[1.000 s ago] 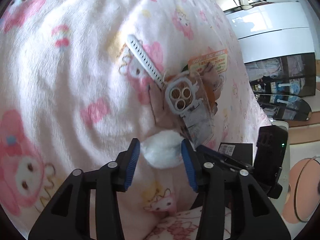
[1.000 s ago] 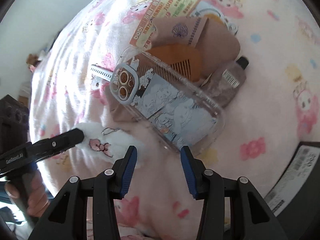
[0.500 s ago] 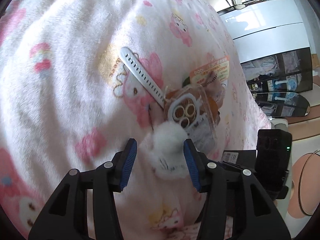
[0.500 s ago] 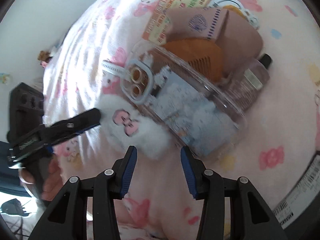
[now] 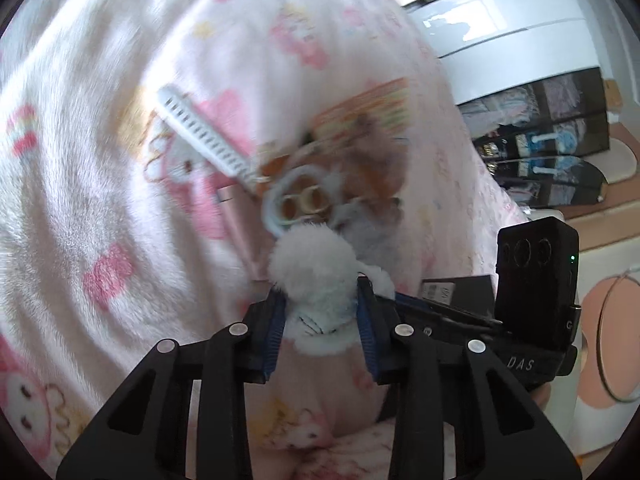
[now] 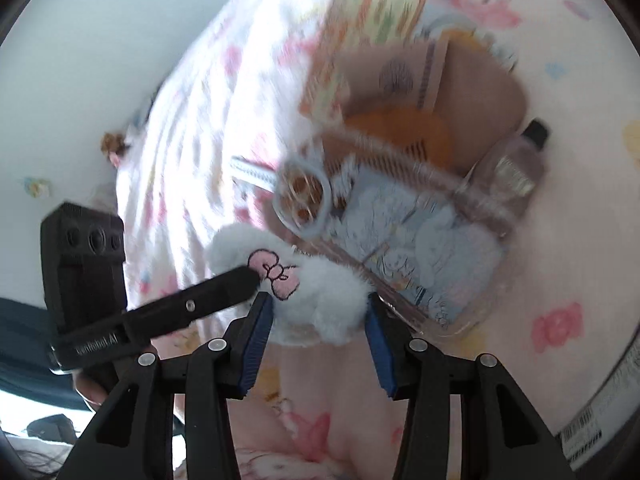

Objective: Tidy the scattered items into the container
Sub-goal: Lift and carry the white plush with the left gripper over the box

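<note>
- The left gripper [image 5: 320, 312] has just been closing its jaws, and the white fluffy plush piece [image 5: 316, 276] that lay loose between its blue pads half a second ago now sits squeezed between them; the fur bulges out above the fingertips.
- In the right wrist view the same plush piece [image 6: 304, 288] has come nearer, from beside the container to right in front of the right gripper [image 6: 318, 316].
- The right gripper's jaws stand partly open; the plush lies between the blue pads, but I cannot tell whether they press on it.
- My reading: the pick-up of 1 scattered item is done or nearly done, and what remains is carrying it over the rim of the clear plastic container [image 6: 420, 248] and letting go.
- The plush piece is soft, white and furry, with an embroidered pink bow [image 6: 276, 274] on its upper side. It should squash easily, so a light grip may slip.
- It lies just beside the container's near corner, on the pink cartoon-print blanket [image 5: 100, 200].
- The container already holds a phone case with cartoon art [image 6: 400, 240] and an orange comb [image 6: 400, 136]; a white toothed strip [image 5: 204, 136] still lies on the blanket beside it.
</note>
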A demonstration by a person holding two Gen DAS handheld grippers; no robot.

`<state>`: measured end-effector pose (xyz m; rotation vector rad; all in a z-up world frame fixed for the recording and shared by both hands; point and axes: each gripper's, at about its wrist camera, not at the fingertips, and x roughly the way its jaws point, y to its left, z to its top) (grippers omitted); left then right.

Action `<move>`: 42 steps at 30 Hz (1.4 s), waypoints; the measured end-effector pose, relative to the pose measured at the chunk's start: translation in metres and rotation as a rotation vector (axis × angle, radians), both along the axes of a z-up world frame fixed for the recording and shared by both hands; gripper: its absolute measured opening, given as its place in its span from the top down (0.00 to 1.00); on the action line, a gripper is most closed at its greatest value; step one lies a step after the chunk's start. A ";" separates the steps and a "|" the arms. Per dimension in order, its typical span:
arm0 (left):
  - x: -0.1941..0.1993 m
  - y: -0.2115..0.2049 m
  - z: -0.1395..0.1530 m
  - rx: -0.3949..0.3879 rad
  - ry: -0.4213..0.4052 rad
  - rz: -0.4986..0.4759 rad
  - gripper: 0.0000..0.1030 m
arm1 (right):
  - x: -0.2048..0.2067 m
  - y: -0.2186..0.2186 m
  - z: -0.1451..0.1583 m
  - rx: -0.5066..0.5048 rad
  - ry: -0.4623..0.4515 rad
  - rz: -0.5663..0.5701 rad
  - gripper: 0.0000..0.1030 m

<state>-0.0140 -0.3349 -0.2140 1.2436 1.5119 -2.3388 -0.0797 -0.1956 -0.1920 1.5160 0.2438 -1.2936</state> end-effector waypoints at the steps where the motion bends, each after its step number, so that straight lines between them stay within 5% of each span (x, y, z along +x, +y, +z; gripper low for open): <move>1: 0.001 0.002 0.008 -0.003 0.012 -0.008 0.68 | 0.002 0.004 0.008 -0.017 0.011 -0.010 0.59; 15: -0.031 0.110 0.125 -0.071 0.191 -0.240 0.68 | -0.004 0.135 0.137 -0.229 0.204 -0.239 0.59; 24: -0.120 0.250 0.164 -0.163 0.164 -0.522 0.68 | -0.057 0.271 0.163 -0.205 0.317 -0.435 0.59; 33: -0.199 0.379 0.161 -0.231 0.114 -0.741 0.68 | -0.107 0.388 0.158 -0.119 0.407 -0.583 0.59; 42: -0.245 0.421 0.127 -0.229 0.086 -0.766 0.70 | -0.150 0.429 0.147 -0.169 0.393 -0.635 0.59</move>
